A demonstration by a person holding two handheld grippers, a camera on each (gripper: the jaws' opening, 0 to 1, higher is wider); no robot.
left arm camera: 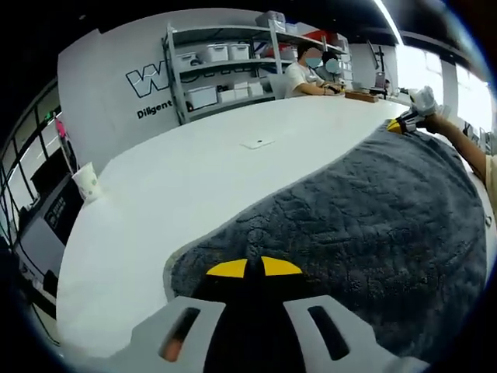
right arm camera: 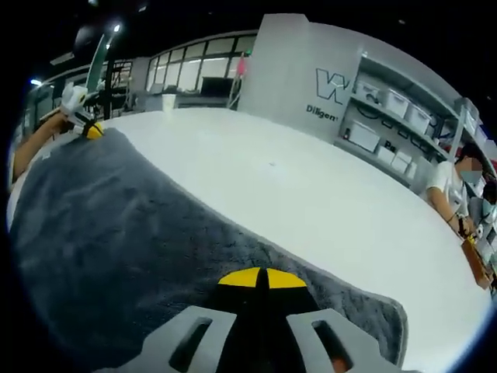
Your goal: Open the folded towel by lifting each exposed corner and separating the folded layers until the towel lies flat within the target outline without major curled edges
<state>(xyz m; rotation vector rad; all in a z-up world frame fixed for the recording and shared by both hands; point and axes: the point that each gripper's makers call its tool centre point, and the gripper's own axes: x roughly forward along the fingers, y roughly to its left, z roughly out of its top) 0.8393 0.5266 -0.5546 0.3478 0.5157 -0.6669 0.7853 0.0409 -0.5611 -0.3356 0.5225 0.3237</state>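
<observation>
Grey towel (left arm camera: pixel 365 217) spread across the white worktop (left arm camera: pixel 194 171), both tongs pinching its edge.
Left tongs (left arm camera: pixel 254 268) and right tongs (right arm camera: pixel 262 278) grip opposite corners; bare worktop lies beyond.

We see: white desk (left arm camera: pixel 233 167) | paper cup (left arm camera: pixel 87 183) at its edge | shelves (left arm camera: pixel 233 66) with bins | seated person (left arm camera: pixel 303 74)
</observation>
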